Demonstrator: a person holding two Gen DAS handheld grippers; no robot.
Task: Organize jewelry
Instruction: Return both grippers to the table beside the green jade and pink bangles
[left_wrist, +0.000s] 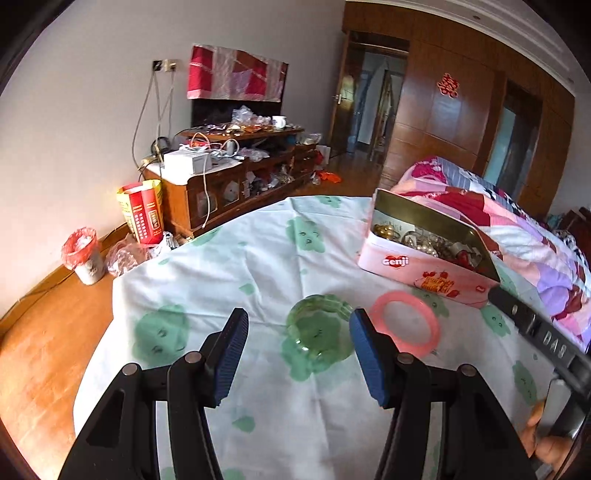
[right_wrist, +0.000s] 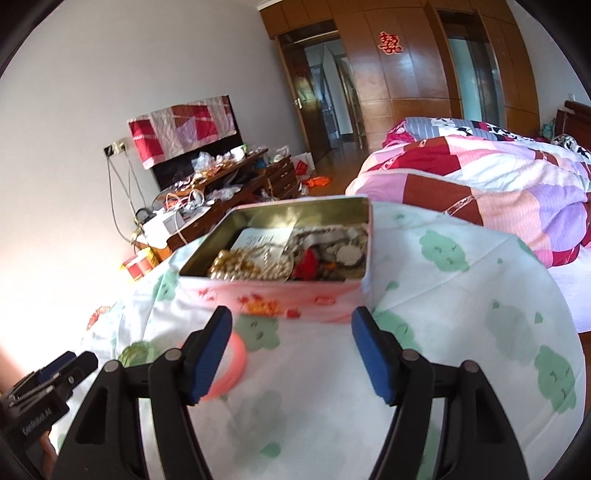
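I see a table under a white cloth (left_wrist: 258, 266) printed with green clouds, with a patchwork quilt (right_wrist: 480, 184) on a bed behind it and a cluttered wooden cabinet (left_wrist: 229, 184) against the far wall. On the cloth sits an open pink tin (right_wrist: 280, 295), its inside heaped with jewelry (right_wrist: 288, 258): gold beads, pearls and red pieces tangled together. Just in front of the tin lie two bangles, near each other but apart: a pink bangle (left_wrist: 406, 325) and a green bangle (left_wrist: 319, 332). My left gripper (left_wrist: 299, 354) hangs above the green bangle, its blue pads spread wide with nothing between them. My right gripper (right_wrist: 291, 354) faces the tin, its fingers also wide and empty; the pink bangle lies on the cloth beneath its left finger.
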